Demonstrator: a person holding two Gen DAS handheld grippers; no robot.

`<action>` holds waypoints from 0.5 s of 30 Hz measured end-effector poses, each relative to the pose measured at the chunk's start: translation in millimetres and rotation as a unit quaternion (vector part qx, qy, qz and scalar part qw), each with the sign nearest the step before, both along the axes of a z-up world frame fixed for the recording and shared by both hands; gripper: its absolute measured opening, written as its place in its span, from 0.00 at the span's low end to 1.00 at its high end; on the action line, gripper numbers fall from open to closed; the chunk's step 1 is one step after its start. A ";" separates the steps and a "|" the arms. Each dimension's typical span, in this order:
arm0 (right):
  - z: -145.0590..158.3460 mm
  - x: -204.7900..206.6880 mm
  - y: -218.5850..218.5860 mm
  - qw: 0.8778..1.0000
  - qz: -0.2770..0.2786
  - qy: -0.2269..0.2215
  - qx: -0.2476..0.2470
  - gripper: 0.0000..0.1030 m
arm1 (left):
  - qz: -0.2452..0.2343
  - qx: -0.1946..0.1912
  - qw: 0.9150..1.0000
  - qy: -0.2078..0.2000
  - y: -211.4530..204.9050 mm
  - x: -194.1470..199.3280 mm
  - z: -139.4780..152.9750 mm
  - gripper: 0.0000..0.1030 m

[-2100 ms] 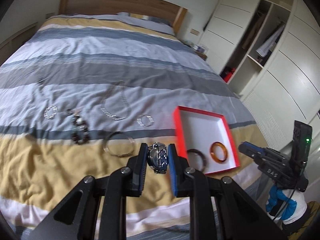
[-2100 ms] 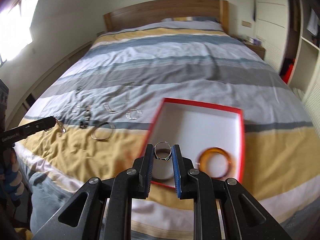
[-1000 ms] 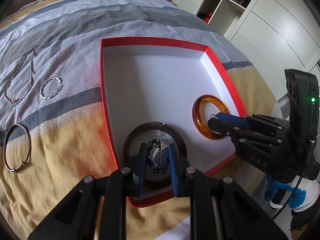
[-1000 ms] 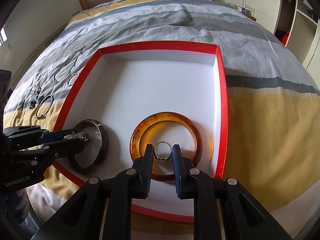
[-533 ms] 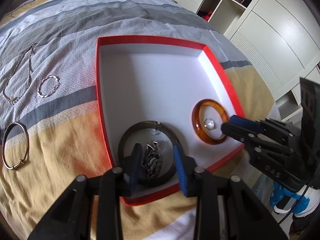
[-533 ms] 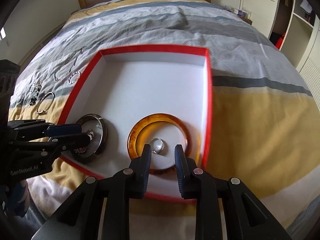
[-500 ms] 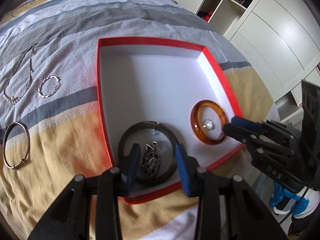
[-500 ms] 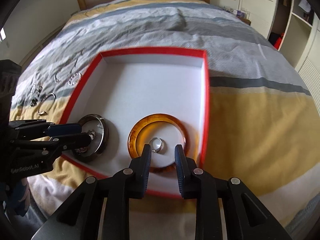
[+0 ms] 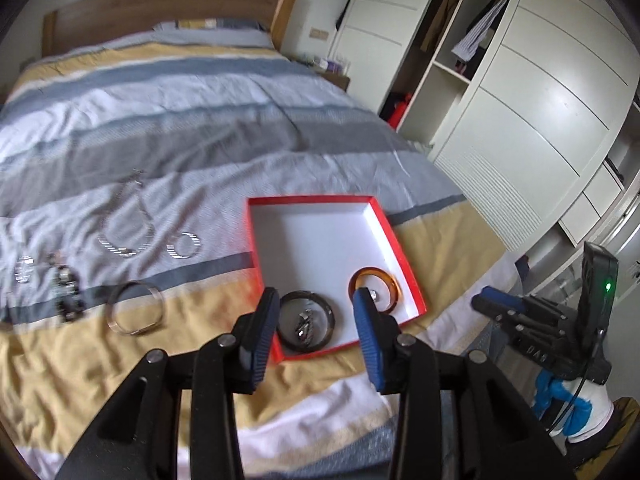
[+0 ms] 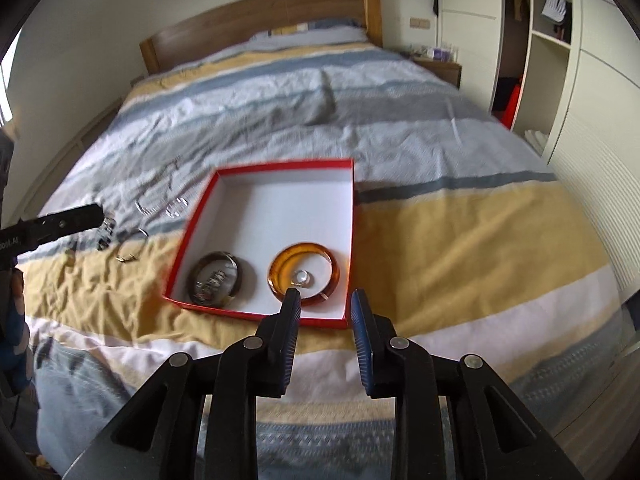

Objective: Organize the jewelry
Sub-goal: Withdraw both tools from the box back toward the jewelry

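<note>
The striped bed [image 9: 200, 128] is carrying a red box [image 10: 352, 216] near its foot. Inside it, a dark bangle [image 10: 236, 270] is ringing the watch [image 10: 212, 282], and beside it an amber bangle [image 10: 332, 268] is ringing a small ring [image 10: 301, 277]. I am holding my left gripper [image 9: 316, 312] and right gripper [image 10: 325, 306] above the box, both released with nothing between them, their jaws just having been opening.

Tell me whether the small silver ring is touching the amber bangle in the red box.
Apart. The right wrist view shows the ring lying on white floor inside the amber bangle, clear of its inner edge all round.
</note>
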State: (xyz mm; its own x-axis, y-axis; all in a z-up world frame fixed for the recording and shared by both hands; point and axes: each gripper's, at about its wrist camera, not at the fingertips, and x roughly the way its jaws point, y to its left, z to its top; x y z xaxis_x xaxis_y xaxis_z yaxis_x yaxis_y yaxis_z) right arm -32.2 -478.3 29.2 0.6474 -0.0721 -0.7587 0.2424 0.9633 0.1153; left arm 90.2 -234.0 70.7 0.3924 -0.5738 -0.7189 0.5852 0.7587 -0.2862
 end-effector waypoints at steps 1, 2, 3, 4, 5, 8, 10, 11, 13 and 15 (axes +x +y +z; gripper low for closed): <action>6.4 -5.8 1.9 1.000 0.000 -0.007 0.000 0.28 | 0.005 0.001 1.000 -0.002 7.0 -5.0 4.8 0.40; 13.9 -11.5 5.0 1.000 0.000 -0.015 -0.001 0.29 | 0.010 0.002 1.000 -0.006 15.1 -11.3 10.2 0.40; 19.1 -15.5 8.0 1.000 0.000 -0.020 -0.002 0.29 | 0.016 0.004 1.000 -0.013 25.1 -19.1 16.1 0.40; 26.9 -22.1 12.5 1.000 0.001 -0.029 -0.002 0.29 | 0.022 0.006 1.000 -0.020 32.3 -25.0 19.6 0.40; 33.4 -27.7 16.6 0.999 0.002 -0.037 -0.002 0.30 | 0.032 0.009 0.999 -0.030 44.8 -34.0 25.8 0.40; 50.4 -43.1 32.1 0.998 0.008 -0.057 0.001 0.32 | 0.055 0.008 0.998 -0.044 80.0 -53.6 36.8 0.40; 59.1 -52.0 43.3 0.998 0.014 -0.069 0.000 0.33 | 0.076 0.010 0.995 -0.056 102.6 -65.1 44.3 0.40; 63.0 -56.0 48.6 0.997 0.017 -0.074 0.000 0.34 | 0.084 0.010 0.995 -0.059 111.3 -69.5 46.8 0.40; 70.3 -64.0 60.4 0.996 0.024 -0.084 0.002 0.34 | 0.112 0.005 0.991 -0.066 136.2 -80.4 53.4 0.40; 75.8 -69.8 70.2 0.995 0.031 -0.092 0.005 0.35 | 0.141 -0.005 0.987 -0.072 165.6 -93.5 58.7 0.40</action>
State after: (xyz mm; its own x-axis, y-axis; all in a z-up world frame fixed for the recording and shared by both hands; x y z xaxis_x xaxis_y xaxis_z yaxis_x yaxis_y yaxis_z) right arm -102.1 -408.1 105.0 0.7784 -0.0208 -0.6274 0.1562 0.9744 0.1615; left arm -3.3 -68.4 129.4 0.6357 -0.4344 -0.6381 0.3865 0.8947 -0.2240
